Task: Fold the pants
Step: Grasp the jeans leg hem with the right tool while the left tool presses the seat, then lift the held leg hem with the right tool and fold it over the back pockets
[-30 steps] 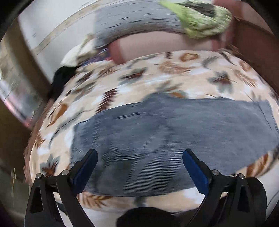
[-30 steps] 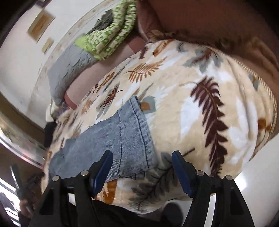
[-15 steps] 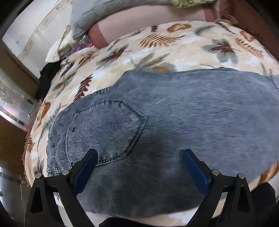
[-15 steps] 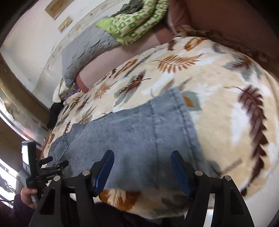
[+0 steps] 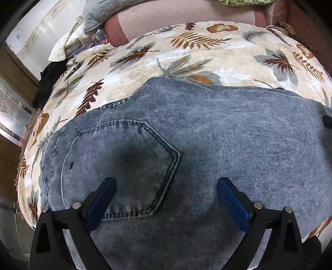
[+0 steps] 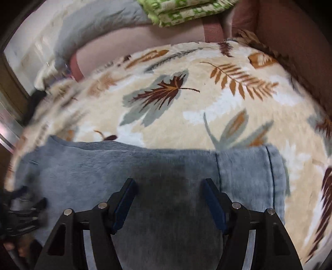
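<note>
Jeans (image 5: 207, 128) lie flat on my leaf-print blanket (image 5: 186, 54); left gripper (image 5: 166, 197) and right gripper (image 6: 169, 199) gape wide, empty; no readable writing.

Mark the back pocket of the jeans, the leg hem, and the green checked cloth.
back pocket (image 5: 124, 164), left wrist view, middle of the pocket panel.
leg hem (image 6: 274, 176), right wrist view, cuff past the stitched line.
green checked cloth (image 6: 182, 10), right wrist view, folded stack's middle.

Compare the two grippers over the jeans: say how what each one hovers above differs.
The left gripper sits above the stitched back pocket near the waist; the right gripper sits above plain leg fabric near the hem. The left view is sharp, the right blurred. Both are open over the jeans, holding nothing.
</note>
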`<state>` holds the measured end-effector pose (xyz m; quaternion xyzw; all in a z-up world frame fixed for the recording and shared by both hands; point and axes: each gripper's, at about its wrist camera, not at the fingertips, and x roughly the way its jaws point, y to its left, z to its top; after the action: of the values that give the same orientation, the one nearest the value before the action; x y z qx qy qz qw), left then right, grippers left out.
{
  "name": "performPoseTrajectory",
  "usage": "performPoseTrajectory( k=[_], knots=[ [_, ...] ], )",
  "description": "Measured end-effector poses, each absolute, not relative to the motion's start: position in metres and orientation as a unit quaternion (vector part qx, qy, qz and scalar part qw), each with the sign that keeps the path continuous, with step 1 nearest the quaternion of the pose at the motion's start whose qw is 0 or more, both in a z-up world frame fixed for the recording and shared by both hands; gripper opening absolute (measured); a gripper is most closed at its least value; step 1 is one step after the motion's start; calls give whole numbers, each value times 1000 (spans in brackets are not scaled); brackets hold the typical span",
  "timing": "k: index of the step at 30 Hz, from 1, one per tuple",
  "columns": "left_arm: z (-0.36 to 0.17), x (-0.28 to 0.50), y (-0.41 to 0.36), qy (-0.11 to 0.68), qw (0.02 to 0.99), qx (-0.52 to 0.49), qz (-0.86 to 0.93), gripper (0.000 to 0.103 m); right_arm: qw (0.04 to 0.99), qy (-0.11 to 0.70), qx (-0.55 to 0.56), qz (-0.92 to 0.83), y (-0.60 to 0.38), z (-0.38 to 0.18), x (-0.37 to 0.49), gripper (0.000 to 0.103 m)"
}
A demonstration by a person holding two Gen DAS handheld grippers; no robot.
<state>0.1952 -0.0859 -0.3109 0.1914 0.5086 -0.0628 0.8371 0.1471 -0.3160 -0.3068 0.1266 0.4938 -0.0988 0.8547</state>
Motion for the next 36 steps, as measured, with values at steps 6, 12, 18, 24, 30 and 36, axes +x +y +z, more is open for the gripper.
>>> performPoseTrajectory(
  k=[6, 12, 18, 24, 30, 36],
  knots=[
    [-313, 213, -94, 508, 838, 194, -59, 103, 855, 492, 118, -113, -320, -304, 164, 70],
    [-287, 189, -103, 475, 854, 199, -80, 102, 879, 409, 232, -76, -368, -266, 95, 70],
    [-255, 154, -141, 448, 863, 162, -167, 102, 855, 375, 354, -52, -428, -257, 7, 70],
    [-260, 137, -195, 460, 851, 171, -187, 102, 822, 354, 445, -12, -445, -276, -51, 70],
    [-269, 132, -231, 465, 844, 197, -180, 102, 779, 337, 528, 36, -438, -312, -65, 71],
    [-284, 137, -249, 464, 838, 236, -163, 102, 763, 331, 554, 31, -435, -337, -65, 70]
  ],
)
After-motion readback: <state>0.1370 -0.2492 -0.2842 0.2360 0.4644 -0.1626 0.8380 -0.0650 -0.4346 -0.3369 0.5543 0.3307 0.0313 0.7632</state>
